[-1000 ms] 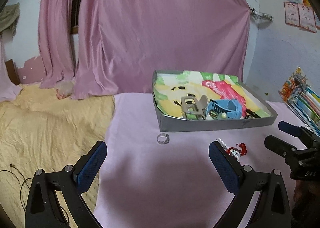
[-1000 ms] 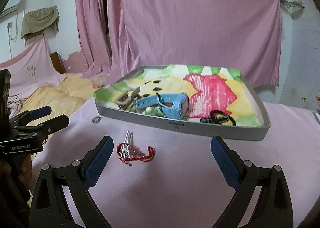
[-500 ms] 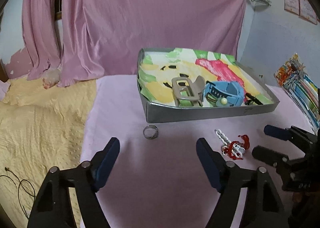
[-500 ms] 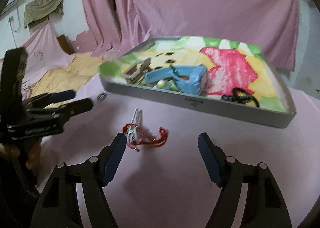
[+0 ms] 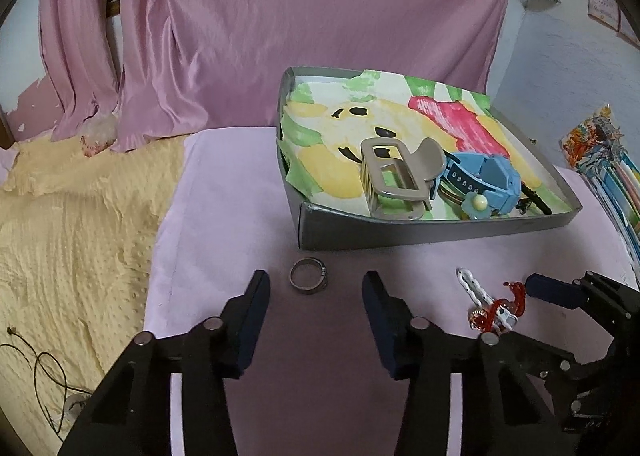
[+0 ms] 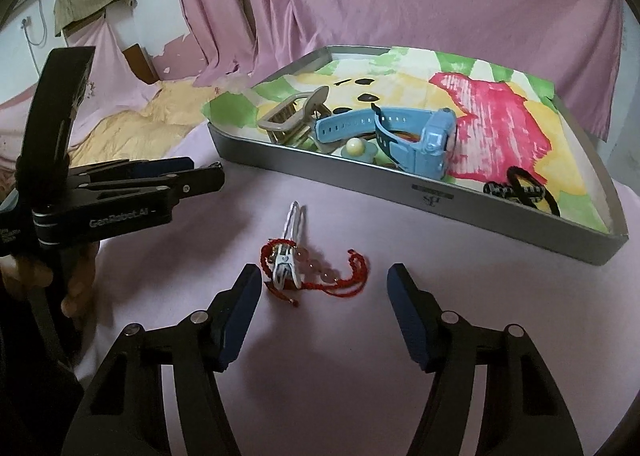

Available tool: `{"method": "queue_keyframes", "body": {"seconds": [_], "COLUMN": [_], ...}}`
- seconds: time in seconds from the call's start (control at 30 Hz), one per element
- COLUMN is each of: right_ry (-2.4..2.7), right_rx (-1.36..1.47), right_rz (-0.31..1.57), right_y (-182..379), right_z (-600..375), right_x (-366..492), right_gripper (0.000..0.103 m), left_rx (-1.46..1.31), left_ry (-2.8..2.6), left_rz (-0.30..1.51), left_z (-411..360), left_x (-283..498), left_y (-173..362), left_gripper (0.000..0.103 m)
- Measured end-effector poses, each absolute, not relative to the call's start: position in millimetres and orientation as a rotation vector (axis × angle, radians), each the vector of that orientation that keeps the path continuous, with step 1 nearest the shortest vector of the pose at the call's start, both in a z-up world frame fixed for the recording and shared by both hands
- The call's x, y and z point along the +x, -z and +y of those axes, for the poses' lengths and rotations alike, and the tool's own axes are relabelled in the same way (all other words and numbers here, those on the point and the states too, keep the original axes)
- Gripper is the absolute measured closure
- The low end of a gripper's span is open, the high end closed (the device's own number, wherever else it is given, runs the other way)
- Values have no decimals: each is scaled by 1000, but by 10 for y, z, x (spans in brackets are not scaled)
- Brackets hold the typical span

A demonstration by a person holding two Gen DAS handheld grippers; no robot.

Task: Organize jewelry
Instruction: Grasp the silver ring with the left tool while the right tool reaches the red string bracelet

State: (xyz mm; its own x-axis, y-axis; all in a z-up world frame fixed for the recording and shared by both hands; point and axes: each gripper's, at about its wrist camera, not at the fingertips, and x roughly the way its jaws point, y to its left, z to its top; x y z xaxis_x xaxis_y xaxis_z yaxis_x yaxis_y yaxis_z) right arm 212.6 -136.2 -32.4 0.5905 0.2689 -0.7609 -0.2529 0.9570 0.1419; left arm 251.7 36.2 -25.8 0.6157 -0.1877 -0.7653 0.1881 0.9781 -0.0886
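Note:
A silver ring (image 5: 307, 275) lies on the pink cloth just ahead of my open left gripper (image 5: 316, 288), between its fingertips. A red cord bracelet (image 6: 344, 276) with pink beads lies tangled with a white hair clip (image 6: 289, 246) directly in front of my open right gripper (image 6: 324, 284). The grey tray (image 6: 432, 197) with a colourful paper lining holds a beige claw clip (image 5: 394, 177), a blue watch (image 6: 404, 139), a flower-shaped clip (image 5: 477, 204) and a black hair tie (image 6: 528, 185). The left gripper (image 6: 188, 175) shows at the left of the right wrist view.
A yellow textured blanket (image 5: 68, 223) covers the surface left of the pink cloth. Pink curtains (image 5: 280, 23) hang behind the tray. A stack of colourful packets (image 5: 608, 167) lies at the far right. A thin cable (image 5: 36, 368) trails over the blanket.
Both grippers have moved forward and down toward the cloth. The ring now sits between the left fingertips, and the bracelet and clip lie right before the right fingertips. Both grippers' fingers stand closer together.

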Motion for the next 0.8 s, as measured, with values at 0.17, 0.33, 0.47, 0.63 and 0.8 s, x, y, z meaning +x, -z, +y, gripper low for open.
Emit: {"method": "queue_keyframes", "body": {"seconds": [0.17, 0.33, 0.47, 0.63, 0.8], "right_ry": [-288, -265, -266, -268, -270], "right_rx": [-13, -27, -7, 10, 25], "right_rz": [891, 889, 886, 885, 885], "right_y": [321, 315, 308, 316, 328], "right_z": [-1304, -1311, -1378, -1441, -1502], "right_x": [2141, 2141, 2131, 2111, 2097], "right_gripper": [46, 55, 63, 70, 77], "left_rx": [4, 14, 24, 26, 36], "left_ry": [219, 229, 244, 264, 274], "left_rz": [885, 888, 887, 888, 888], "left_z": [331, 289, 236, 188, 129], "left_x": [2549, 2538, 2497, 2459, 2396], "left_y": [267, 273, 270, 267, 265], "left_gripper": [72, 85, 85, 85, 85]}}
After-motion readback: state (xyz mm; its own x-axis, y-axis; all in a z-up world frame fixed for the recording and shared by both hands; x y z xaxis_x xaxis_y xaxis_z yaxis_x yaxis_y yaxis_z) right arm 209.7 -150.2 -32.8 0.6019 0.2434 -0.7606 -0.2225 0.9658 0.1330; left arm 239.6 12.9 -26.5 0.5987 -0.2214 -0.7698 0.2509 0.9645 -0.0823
